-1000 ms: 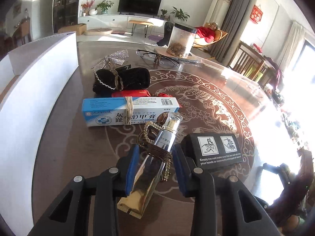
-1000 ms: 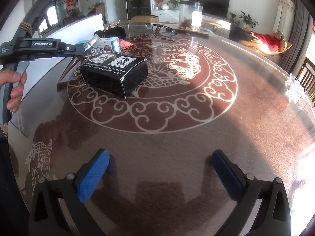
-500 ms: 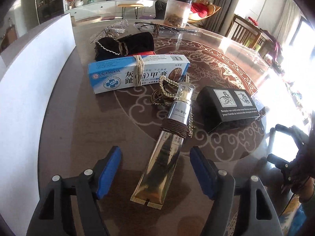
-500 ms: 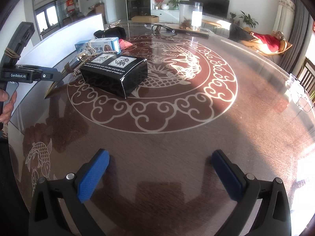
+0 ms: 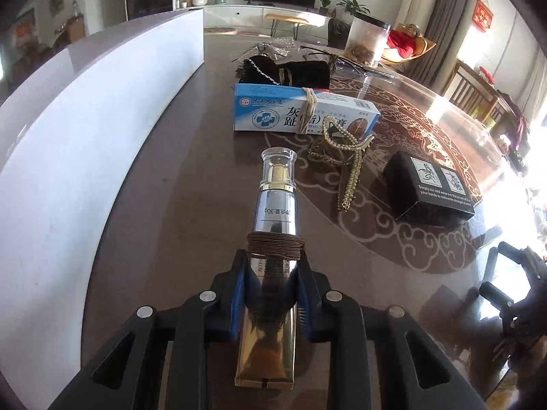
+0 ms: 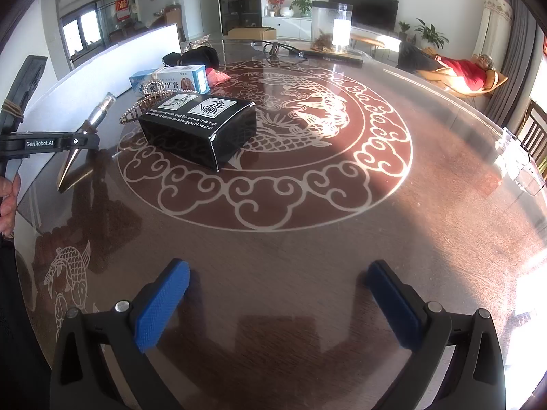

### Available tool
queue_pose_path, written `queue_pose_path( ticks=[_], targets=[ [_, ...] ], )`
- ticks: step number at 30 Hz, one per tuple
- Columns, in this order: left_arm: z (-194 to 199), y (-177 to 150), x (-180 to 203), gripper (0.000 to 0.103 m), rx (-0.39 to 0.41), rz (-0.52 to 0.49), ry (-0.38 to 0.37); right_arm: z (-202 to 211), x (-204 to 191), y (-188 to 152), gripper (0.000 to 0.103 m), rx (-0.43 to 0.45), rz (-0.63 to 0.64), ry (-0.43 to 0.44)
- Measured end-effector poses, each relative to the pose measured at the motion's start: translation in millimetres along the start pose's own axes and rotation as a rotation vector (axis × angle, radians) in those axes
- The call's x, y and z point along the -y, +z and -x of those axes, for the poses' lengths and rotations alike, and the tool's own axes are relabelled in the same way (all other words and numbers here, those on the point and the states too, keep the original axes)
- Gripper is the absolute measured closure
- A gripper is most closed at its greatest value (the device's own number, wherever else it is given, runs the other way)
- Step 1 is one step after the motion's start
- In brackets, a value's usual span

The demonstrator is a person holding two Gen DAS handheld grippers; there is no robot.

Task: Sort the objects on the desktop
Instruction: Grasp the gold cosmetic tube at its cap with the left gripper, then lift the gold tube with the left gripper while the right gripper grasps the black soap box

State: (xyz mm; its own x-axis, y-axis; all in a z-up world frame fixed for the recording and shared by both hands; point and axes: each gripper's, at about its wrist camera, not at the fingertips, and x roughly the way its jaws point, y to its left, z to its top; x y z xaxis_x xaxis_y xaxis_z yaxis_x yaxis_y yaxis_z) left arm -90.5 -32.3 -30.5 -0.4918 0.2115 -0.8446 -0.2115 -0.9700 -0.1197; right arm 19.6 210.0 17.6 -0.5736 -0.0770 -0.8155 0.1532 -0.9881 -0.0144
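Observation:
My left gripper (image 5: 272,261) is shut on a silver and gold cosmetic tube (image 5: 277,205), its blue pads (image 5: 239,294) pressing the tube just behind a brown cord wound round it. The clear cap points away from me. In the right wrist view the tube (image 6: 99,112) slants with its cap raised, held by the left gripper (image 6: 78,141) at the far left. My right gripper (image 6: 277,273) stands open over bare table, nothing between its fingers. A blue-white medicine box (image 5: 301,112), a beaded hair clip (image 5: 345,157) and a black box (image 5: 430,184) lie beyond the tube.
A tall white board (image 5: 85,136) runs along the left of the round glass-topped table (image 6: 307,246). Further back lie a black pouch (image 5: 294,71), glasses (image 5: 342,58) and a clear jar (image 5: 365,44). A person reclines in a chair (image 6: 458,75) behind the table.
The left gripper let the tube go onto the table, drew back along it, then shut on it again nearer the crimped end. The right gripper has not moved.

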Motion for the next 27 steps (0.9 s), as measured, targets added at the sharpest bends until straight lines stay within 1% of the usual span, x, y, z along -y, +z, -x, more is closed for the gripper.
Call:
queue_pose_path(
  ticks=[2,3,4,5,6,7,8,10,12,13,14,15,21,27],
  targets=[
    [5.2,-8.4,-8.1,0.076,0.016,0.012,0.005,-0.1,-0.6,0.0,0.0,0.0,0.0,0.0],
    [5.8,-8.5,-10.6,0.075,0.012,0.023,-0.005,0.0,0.0,0.0,0.0,0.0,0.0,0.0],
    [4.5,-7.2,-11.0,0.072,0.009,0.024,-0.011,0.0,0.1,0.0,0.0,0.0,0.0,0.0],
    [3.0,-5.4,-9.5,0.063,0.009,0.016,-0.015,0.1,0.1,0.1,0.0,0.0,0.0,0.0],
    [1.9,-4.2,-6.3,0.058,0.012,0.002,-0.017,0.0,-0.7,0.0,0.0,0.0,0.0,0.0],
    [-0.9,-2.7,-1.3,0.046,0.017,-0.013,-0.016,0.1,0.1,0.1,0.0,0.0,0.0,0.0],
    [-2.5,-3.4,4.2,0.036,0.023,-0.033,-0.013,0.0,-0.5,0.0,0.0,0.0,0.0,0.0],
    [-6.6,-4.6,16.9,0.026,0.026,-0.087,0.015,-0.1,-1.0,0.0,0.0,0.0,0.0,0.0],
    [-10.5,-5.6,28.9,0.021,0.022,-0.146,0.072,0.0,-1.0,0.0,0.0,0.0,0.0,0.0],
    [-11.7,-5.5,28.1,0.013,0.022,-0.136,0.078,0.1,0.1,0.1,0.0,0.0,0.0,0.0],
    [-13.3,-4.7,23.7,0.003,0.018,-0.11,0.075,0.1,-0.5,0.0,0.0,0.0,0.0,0.0],
    [-16.0,-4.2,20.6,0.0,0.008,-0.098,0.084,0.2,0.1,0.1,0.0,0.0,0.0,0.0],
    [-19.2,-1.3,18.6,0.0,0.032,-0.076,0.095,0.1,-1.0,0.0,0.0,0.0,0.0,0.0],
    [-18.5,-2.6,18.3,0.0,0.035,-0.071,0.098,0.3,0.3,-0.1,0.0,0.0,-0.001,0.0]
  ],
)
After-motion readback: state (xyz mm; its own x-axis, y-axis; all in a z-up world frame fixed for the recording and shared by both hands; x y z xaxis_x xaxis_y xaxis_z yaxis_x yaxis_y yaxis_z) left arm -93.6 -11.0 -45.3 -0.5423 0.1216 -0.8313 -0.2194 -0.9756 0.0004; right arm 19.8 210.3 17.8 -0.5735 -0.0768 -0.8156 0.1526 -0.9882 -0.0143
